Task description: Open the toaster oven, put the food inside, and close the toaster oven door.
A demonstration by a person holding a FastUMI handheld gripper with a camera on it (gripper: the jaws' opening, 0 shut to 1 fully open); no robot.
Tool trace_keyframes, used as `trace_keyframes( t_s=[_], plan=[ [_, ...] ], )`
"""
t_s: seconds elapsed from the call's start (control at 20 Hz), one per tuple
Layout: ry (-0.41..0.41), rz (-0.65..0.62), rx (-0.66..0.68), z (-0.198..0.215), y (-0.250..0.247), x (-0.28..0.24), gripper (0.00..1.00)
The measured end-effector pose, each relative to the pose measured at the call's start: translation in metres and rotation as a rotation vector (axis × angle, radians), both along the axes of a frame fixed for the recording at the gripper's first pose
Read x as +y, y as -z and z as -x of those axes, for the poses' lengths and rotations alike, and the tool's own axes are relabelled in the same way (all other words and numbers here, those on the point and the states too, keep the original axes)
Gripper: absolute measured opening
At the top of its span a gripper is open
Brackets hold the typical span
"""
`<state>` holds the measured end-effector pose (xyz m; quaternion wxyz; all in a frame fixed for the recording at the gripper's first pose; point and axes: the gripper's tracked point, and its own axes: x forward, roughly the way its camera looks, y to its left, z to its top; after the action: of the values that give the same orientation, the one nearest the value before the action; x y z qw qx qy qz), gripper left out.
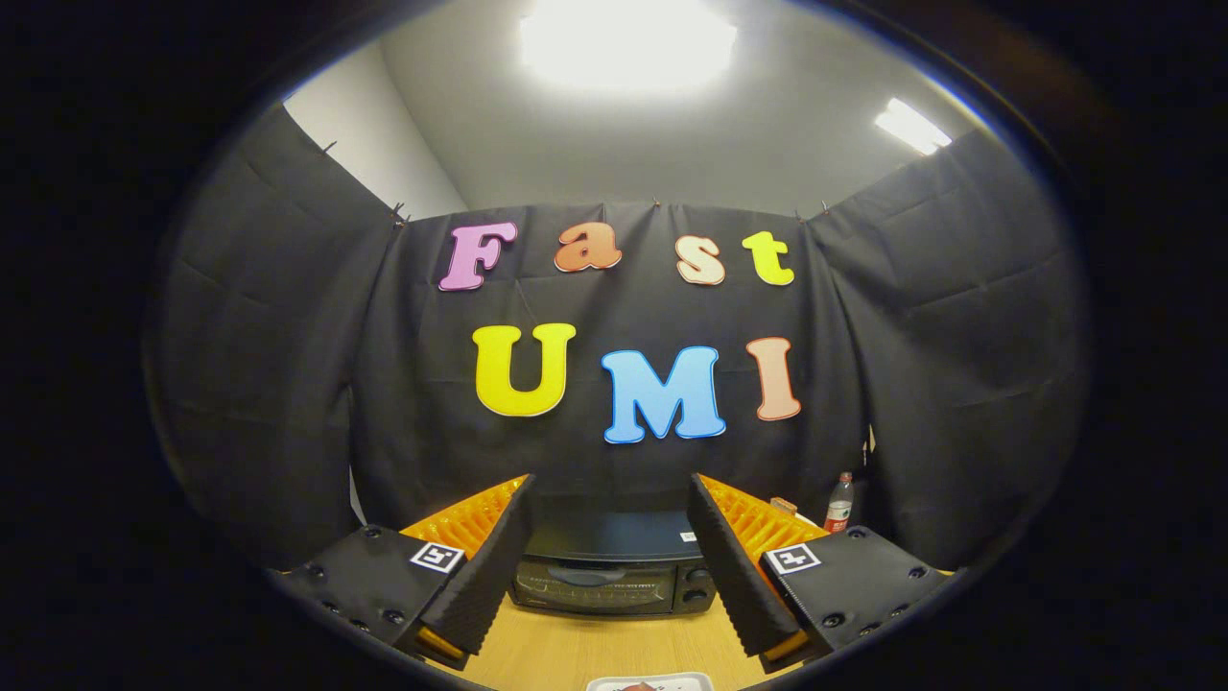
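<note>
The tool (609, 566) is held above the light wooden surface (576, 653), its two ribbed fingers (484, 576) spread wide apart with nothing between the pads. Each finger carrier bears a small square black-and-white marker tag (436, 557) on its upper face.

Nearest, below the fingers, the rim of a white rectangular plate (604, 683) lies on the surface. A small reddish item (638, 687) rests on it; too little of it is visible to identify it as the food.

Beyond the plate, a stretch of bare wood separates it from the black box-shaped toaster oven (609, 566), which stands framed between the two fingers and well ahead of them. Its glass-fronted door (590, 585) is upright and closed, with a curved handle (585, 575) across the upper part of the door. Two round control knobs (697, 585) sit one above the other at the door's right side. The tool touches neither the oven nor the plate.

Further back, to the right of the oven and past the right finger, a clear plastic bottle with a red cap and red label (838, 504) stands upright near the black cloth wall (288, 384).

Above the cloth, a pale ceiling (767, 125) carries two lit light panels (628, 38).
</note>
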<state>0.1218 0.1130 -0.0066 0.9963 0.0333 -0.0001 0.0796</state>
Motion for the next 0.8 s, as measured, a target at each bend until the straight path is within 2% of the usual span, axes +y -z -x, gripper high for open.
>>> trace_keyframes(
  t_s=[0.8],
  plan=[
    [-0.060,-0.014,0.195,-0.124,0.109,0.050,0.97]
  ],
)
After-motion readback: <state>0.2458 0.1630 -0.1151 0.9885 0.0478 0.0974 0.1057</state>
